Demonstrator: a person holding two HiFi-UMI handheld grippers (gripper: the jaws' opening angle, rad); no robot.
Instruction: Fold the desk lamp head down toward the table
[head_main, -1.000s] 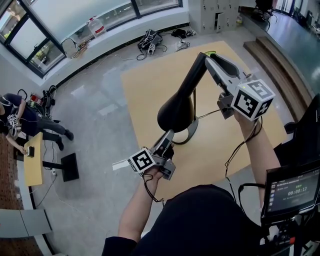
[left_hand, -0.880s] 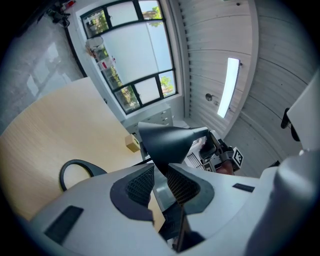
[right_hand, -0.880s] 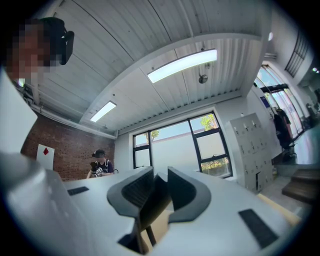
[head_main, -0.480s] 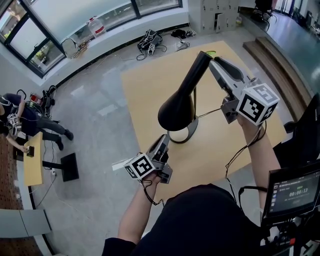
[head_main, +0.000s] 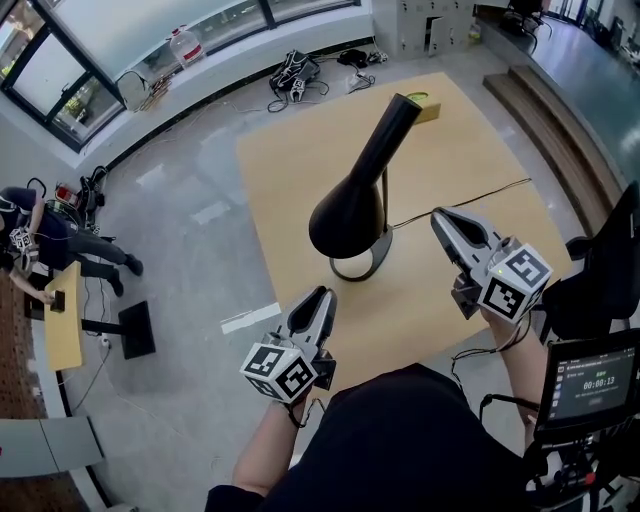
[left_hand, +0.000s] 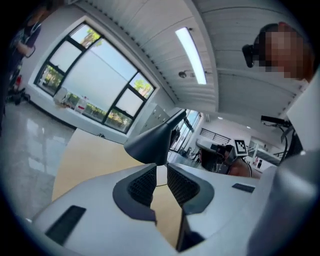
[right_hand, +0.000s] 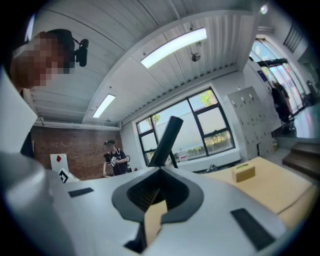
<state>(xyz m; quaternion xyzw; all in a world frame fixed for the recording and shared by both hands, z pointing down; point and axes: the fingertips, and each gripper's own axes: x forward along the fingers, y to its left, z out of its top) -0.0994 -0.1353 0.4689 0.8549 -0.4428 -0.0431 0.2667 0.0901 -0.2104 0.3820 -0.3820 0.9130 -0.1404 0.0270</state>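
A black desk lamp (head_main: 347, 213) stands on the light wooden table (head_main: 290, 160), its cone head low above the ring base (head_main: 362, 264) and its neck slanting up and back. My left gripper (head_main: 321, 298) is shut with nothing in it, near the table's front edge and short of the base. In the left gripper view the lamp head (left_hand: 152, 144) sits beyond the left gripper (left_hand: 161, 172), apart from it. My right gripper (head_main: 441, 220) is shut and empty, to the right of the lamp. The lamp's neck (right_hand: 165, 139) rises past the right gripper (right_hand: 158, 186) in the right gripper view.
The lamp's cable (head_main: 470, 196) runs right across the table. A small box (head_main: 424, 105) lies at the far edge. A screen (head_main: 591, 381) stands at lower right, steps (head_main: 545, 110) at the right. A person (head_main: 35, 240) is at a desk far left; bags (head_main: 293, 75) lie on the floor.
My right gripper let go of the top of the lamp's neck, dropped toward the table and shut. My left gripper drew back from the lamp base toward the front edge and rolled.
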